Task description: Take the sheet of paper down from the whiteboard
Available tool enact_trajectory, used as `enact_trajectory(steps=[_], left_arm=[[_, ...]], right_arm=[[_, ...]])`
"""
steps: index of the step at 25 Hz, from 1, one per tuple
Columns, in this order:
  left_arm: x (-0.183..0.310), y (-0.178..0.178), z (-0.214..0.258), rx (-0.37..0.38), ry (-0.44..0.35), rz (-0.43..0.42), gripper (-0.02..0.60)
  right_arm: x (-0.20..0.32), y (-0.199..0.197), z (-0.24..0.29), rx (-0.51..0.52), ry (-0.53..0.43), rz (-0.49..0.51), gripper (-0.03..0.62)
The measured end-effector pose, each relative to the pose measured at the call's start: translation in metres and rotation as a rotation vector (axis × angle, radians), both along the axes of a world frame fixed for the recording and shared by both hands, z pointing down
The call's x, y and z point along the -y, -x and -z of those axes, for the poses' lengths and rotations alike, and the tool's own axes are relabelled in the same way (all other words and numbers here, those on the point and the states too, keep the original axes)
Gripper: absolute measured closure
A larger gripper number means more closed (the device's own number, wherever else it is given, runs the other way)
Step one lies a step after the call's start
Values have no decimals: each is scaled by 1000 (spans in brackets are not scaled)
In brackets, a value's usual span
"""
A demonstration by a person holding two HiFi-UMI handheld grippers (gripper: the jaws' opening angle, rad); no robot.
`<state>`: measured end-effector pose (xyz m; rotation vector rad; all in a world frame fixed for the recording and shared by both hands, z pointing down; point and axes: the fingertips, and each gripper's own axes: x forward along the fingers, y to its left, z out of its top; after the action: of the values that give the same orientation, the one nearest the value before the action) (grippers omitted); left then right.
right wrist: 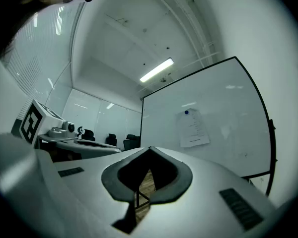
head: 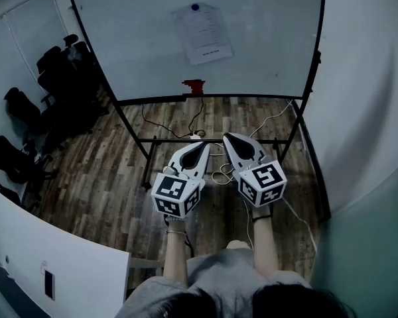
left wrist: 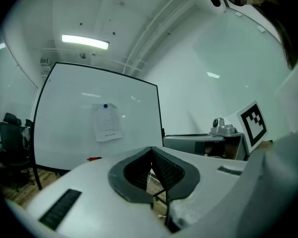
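White printed sheet of paper (head: 203,33) hangs on the black-framed whiteboard (head: 272,45), pinned at its top edge by a round blue magnet (head: 196,7). In head view the paper is at 12 o'clock from both grippers, well apart from them. White left gripper (head: 203,146) and white right gripper (head: 228,138) are side by side, both with jaws closed tip to tip and nothing between. A red marker (head: 194,85) sits on the board's ledge at 6 o'clock of the paper.

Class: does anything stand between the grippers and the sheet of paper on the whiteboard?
Nothing visible does. The sheet of paper hangs under a blue magnet on the whiteboard; the left gripper and right gripper, both shut, face it across open space.
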<state>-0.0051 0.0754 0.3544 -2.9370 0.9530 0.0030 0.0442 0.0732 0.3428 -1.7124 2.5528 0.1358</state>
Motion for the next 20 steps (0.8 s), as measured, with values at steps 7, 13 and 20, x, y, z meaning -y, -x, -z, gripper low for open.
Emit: enact_trajectory(steps=[7,13,20], left_arm=[[5,3,-1,3,-6,-2,575],[10,11,-2,0,-6,7,575],[9,14,-9,-1,0,-2,575]], right_arm=[[5,4,3,-12,-11,1,594],[9,9,2,-22,-7,-2,594],[4,13,-6,4,0,-4,594]])
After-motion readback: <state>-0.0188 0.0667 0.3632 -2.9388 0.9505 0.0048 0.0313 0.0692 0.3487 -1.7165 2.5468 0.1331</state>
